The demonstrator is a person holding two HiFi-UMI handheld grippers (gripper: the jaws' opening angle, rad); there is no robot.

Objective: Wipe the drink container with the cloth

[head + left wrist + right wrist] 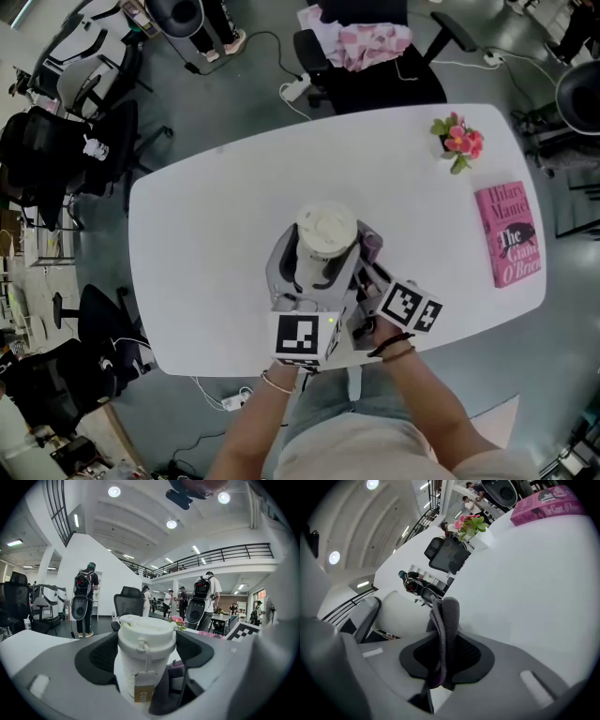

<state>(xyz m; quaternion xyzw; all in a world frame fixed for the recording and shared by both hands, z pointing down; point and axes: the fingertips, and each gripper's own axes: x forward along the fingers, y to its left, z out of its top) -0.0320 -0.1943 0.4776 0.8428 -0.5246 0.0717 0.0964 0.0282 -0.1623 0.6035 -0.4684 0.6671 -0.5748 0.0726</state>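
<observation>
Counting it up: one cup, one cloth, two sets of tongs, plus one book and one little pot of flowers on the table.

So the left tongs are spread pretty wide and clamped around the white lidded cup, one jaw on each side of it. The cup stands upright over the near part of the white table, and I can't tell if its base actually touches down. The right tongs are squeezed nearly closed on the gray cloth, which sticks up out of the jaws in a bunched fold, right up against the cup's right side. The pink book lies flat near the right edge, and the flowers sit at the far right corner, both well apart from the cup.
</observation>
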